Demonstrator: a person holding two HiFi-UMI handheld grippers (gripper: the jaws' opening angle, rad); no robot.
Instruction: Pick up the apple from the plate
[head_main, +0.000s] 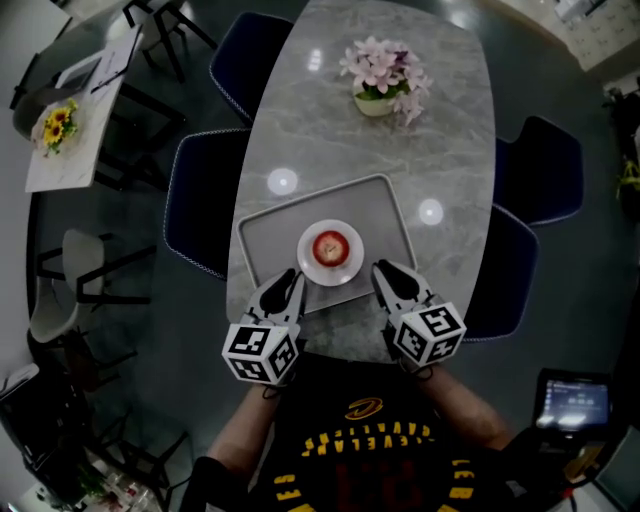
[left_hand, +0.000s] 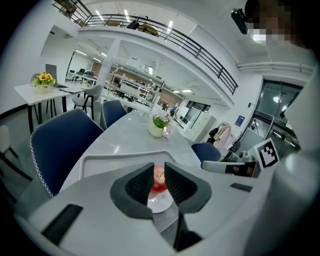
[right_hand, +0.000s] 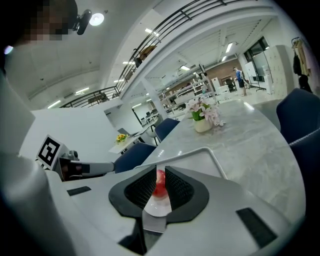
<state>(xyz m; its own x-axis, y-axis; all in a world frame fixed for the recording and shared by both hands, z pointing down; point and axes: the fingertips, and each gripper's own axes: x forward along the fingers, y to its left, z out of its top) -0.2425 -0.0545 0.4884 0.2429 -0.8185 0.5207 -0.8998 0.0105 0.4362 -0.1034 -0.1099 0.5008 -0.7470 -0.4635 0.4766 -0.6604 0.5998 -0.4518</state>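
Left gripper (head_main: 288, 280) and right gripper (head_main: 383, 272), jaws narrowly parted and empty, flank the plate's (head_main: 331, 277) near side, aiming at the apple (head_main: 331, 247).

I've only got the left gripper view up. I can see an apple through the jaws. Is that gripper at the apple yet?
Observer: No. In the head view the left gripper hovers at the near left of the plate, clear of the apple at its centre.
Operator: Where's the other one relative to the plate?
Observer: The right gripper mirrors it at the plate's near right, over the tray, also clear of the apple.
Operator: Is it holding anything?
Observer: No. Its own view shows its jaws narrowly apart, with only the apple beyond them showing through the gap.
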